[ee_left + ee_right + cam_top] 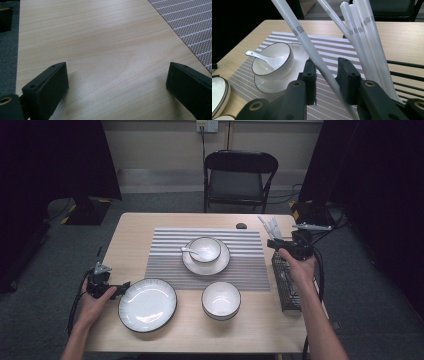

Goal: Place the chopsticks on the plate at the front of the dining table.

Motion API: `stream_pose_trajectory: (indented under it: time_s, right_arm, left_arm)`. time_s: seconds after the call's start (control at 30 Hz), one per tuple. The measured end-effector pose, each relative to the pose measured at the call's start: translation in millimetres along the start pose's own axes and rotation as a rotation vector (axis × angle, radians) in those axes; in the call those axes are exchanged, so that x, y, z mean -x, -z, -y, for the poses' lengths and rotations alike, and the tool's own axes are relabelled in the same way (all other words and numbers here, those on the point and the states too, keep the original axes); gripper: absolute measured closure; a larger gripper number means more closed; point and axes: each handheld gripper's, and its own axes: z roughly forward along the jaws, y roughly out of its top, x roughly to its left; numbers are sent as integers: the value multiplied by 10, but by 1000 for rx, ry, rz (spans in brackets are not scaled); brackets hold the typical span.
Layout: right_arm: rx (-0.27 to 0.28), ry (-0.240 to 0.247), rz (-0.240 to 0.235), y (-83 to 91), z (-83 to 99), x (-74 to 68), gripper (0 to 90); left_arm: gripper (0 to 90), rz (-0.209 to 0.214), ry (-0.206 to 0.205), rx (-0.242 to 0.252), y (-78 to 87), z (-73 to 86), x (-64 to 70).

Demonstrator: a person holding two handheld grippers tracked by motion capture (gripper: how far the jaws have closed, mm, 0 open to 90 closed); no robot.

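Note:
My right gripper hovers over the far end of a black wire holder at the table's right edge. Its jaws are shut on one white chopstick, which slants away from several other white chopsticks standing in the holder. My left gripper rests low over bare wood at the left, just left of a large white plate. Its jaws are wide open with nothing between them.
A striped placemat carries a saucer with a bowl and a white spoon. An empty bowl sits nearer. A small dark object lies at the far edge. A folding chair stands beyond.

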Motion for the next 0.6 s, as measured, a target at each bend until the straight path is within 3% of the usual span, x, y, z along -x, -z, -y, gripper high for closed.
stream_pose_trajectory:
  time_s: [0.5, 0.6]
  right_arm:
    - [-43, 15, 38, -10, 50, 5, 688]
    - [-30, 15, 57, 0, 47, 1, 697]
  left_arm:
    - [38, 0, 0, 1, -1, 0, 0]
    - [39, 0, 1, 2, -2, 1, 1]
